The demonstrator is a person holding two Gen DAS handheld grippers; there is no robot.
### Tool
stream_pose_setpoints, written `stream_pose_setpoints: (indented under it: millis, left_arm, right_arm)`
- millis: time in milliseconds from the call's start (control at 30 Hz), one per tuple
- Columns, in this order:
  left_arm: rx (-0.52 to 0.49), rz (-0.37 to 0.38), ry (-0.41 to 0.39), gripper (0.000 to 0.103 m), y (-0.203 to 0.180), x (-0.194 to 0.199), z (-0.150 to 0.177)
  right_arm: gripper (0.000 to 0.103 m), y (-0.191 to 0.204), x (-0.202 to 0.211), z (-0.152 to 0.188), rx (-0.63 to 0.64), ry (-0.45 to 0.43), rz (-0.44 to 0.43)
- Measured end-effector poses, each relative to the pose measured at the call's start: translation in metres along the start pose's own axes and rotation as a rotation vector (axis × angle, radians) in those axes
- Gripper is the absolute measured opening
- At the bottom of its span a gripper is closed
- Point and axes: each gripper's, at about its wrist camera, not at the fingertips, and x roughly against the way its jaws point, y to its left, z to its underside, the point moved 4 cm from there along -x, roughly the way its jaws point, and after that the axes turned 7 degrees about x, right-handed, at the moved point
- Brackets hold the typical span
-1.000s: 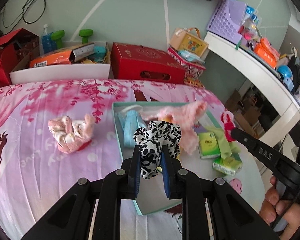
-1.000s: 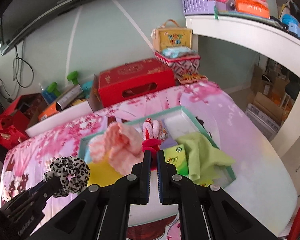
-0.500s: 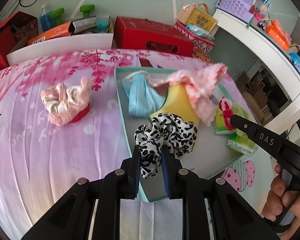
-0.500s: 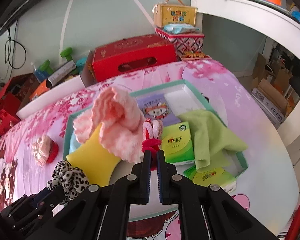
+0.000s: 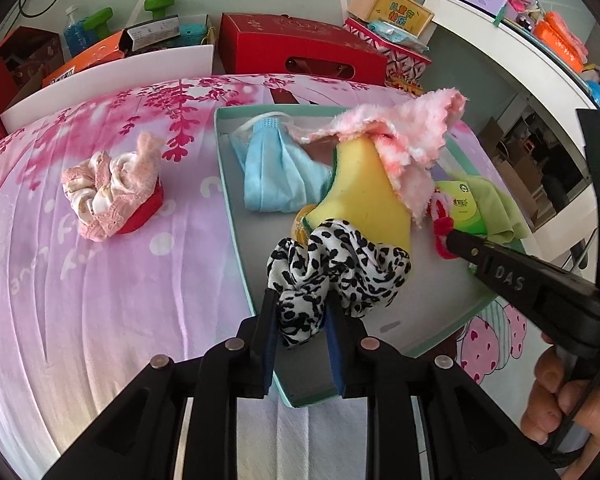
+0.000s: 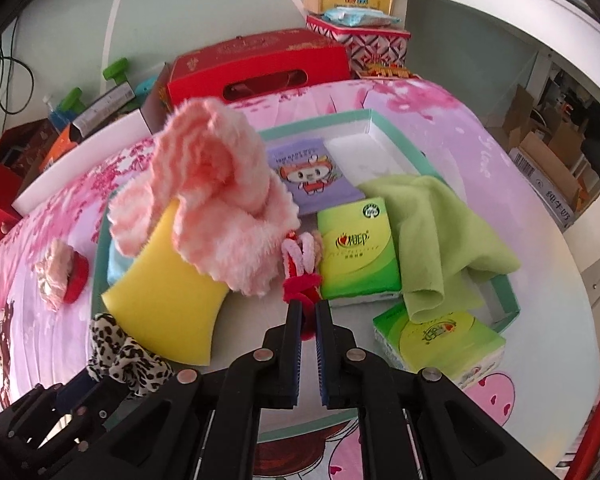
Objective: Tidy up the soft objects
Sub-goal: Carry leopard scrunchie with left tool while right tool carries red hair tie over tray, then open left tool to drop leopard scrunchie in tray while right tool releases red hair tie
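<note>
Scrunchie point(image 5: 332, 272), black-and-white spotted, sits between the pads of the left tool point(image 5: 302, 322), whose jaws are opening; the cloth fills the gap and the pads still touch its sides. It hangs over the near left part of the tray point(image 5: 236, 236), against the near edge of the yellow sponge point(image 5: 364, 196). In the right wrist view the same scrunchie point(image 6: 120, 354) shows at lower left, beside the sponge point(image 6: 168, 304).

The right tool point(image 6: 308, 312) is closed on a red hair tie point(image 6: 300, 280) with a red-and-white trim, held just above the tray floor between the sponge and a green tissue pack point(image 6: 358, 250). From the left wrist view that tool point(image 5: 450, 238) reaches in from the right, the hair tie point(image 5: 440, 224) at its tip, with a hand point(image 5: 568, 404) on the handle at lower right.

A fluffy pink cloth point(image 6: 212, 196) lies heaped over the far end of the sponge. A blue mask point(image 5: 276, 172) lies in the tray's far left corner. A purple pack point(image 6: 312, 176) lies flat at the far side, and a green cloth point(image 6: 436, 232) drapes over the right rim onto a second tissue pack point(image 6: 440, 340), which stands outside the tray at its near right corner.

The tray rests on a bench covered with a pink flowered sheet point(image 5: 100, 280). On the sheet, well left of the tray, lies a pink scrunchie point(image 5: 112, 192) touching a red band. Behind the bench stands a red box point(image 5: 300, 52).
</note>
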Motion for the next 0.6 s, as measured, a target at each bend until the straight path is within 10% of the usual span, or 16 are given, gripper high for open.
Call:
stream_pose_setpoints:
  millis: [400, 600]
  left_arm:
    - [-0.033, 0.025, 0.027, 0.043, -0.006, 0.007, 0.002]
    - [-0.043, 0.024, 0.005, 0.058, -0.007, 0.016, -0.001]
  right_arm:
    - [0.011, 0.004, -0.007, 0.005, 0.024, 0.045, 0.034]
    - [0.057, 0.000, -0.006, 0.007, 0.020, 0.056, 0.064]
